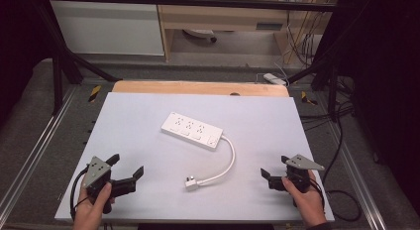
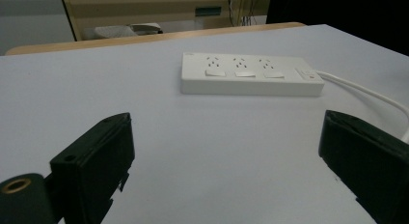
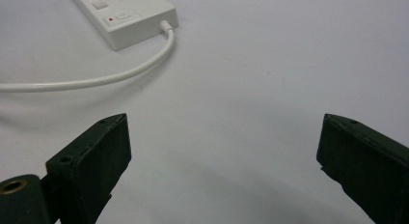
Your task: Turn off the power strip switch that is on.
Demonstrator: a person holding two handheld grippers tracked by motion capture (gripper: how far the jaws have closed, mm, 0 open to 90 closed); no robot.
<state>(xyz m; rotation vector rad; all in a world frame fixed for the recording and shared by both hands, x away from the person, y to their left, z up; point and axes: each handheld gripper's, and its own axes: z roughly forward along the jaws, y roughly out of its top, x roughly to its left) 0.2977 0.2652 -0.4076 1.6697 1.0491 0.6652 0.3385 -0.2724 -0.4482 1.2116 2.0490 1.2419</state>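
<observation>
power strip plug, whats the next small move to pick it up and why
Probably ease the left tool toward the plug. Both tools stand open and empty, apart from everything, and the plug lies loose on the table at the end of the cord, between them. The right tool could then go to the power strip.

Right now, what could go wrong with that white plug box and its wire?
The power strip lies loose on the table, so a one-sided push might just slide it. Its cord curves toward the plug; tugging either could drag the strip. Both left gripper and right gripper are open, holding nothing.
</observation>
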